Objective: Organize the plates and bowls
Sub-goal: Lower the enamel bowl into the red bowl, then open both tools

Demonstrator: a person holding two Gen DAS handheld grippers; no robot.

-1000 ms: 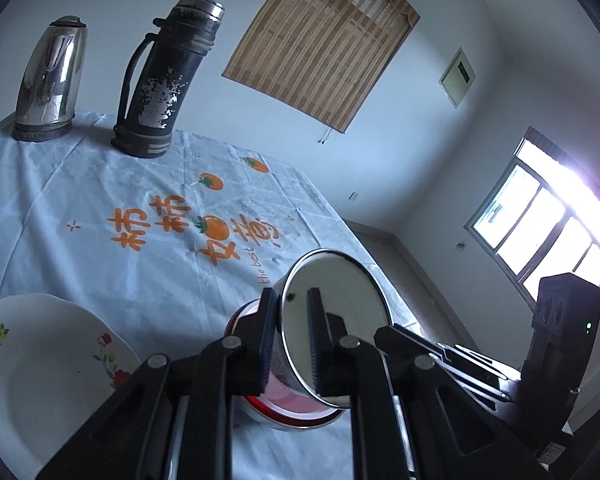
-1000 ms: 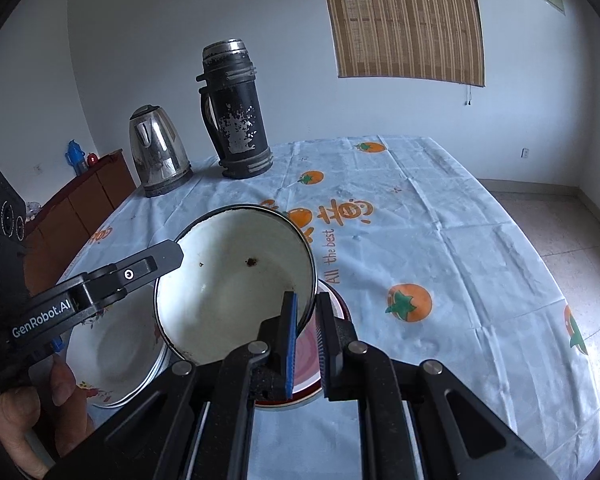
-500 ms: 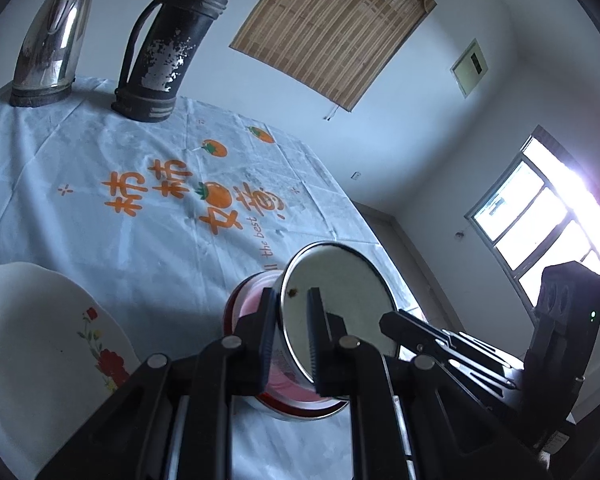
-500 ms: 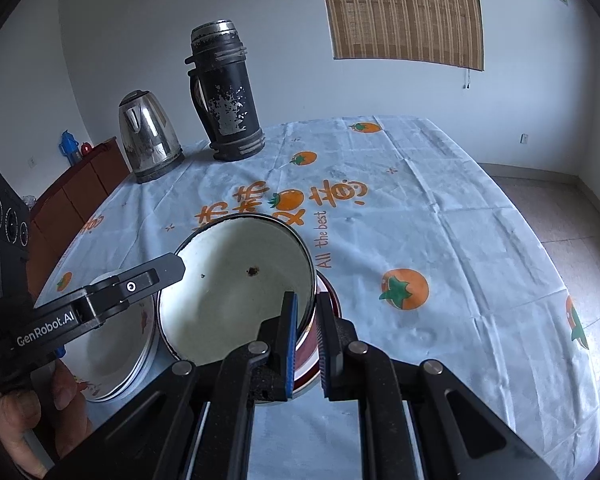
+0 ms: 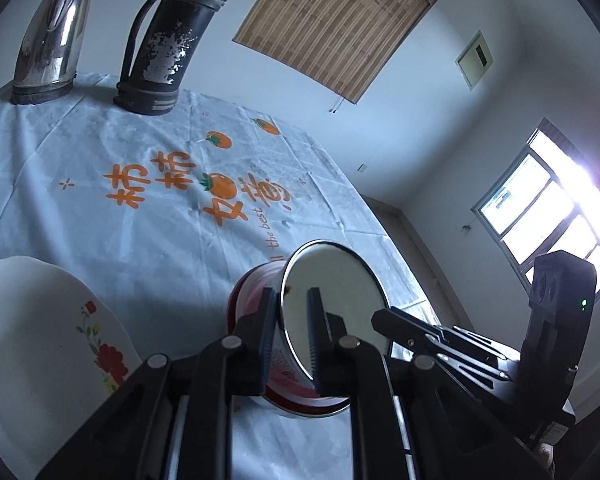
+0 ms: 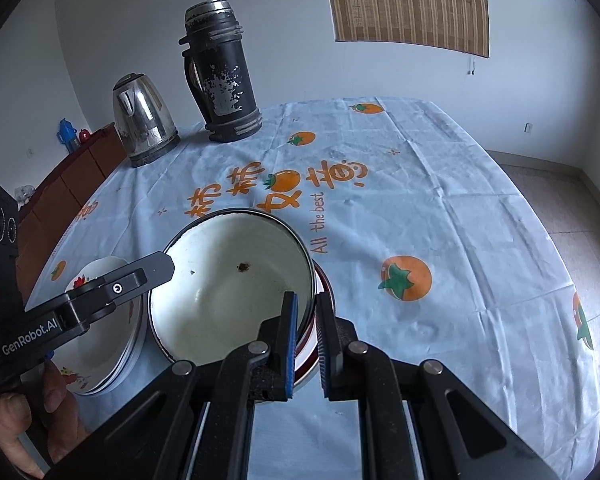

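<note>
A white enamel bowl [image 6: 236, 280] with a dark rim is held from both sides over a red bowl [image 6: 327, 292] on the table, tilted; whether they touch I cannot tell. My right gripper [image 6: 306, 312] is shut on its near rim, one pad inside and one outside. My left gripper [image 5: 290, 320] is shut on the rim's opposite side, and its finger [image 6: 140, 278] shows at the bowl's left edge. The red bowl [image 5: 252, 292] peeks out beneath. A stack of white flowered plates [image 6: 100, 332] lies to the left, also seen as plates [image 5: 40, 340].
A steel kettle [image 6: 144, 120] and a tall black thermos [image 6: 224, 76] stand at the far end of the table [image 6: 440, 208], which has a light cloth with orange prints. A hand [image 6: 16, 420] grips the left tool. Floor lies beyond the right table edge.
Both grippers, still shut on the white bowl, have come down a little, bringing it closer onto the red bowl. The plates and the far objects have stayed put.
</note>
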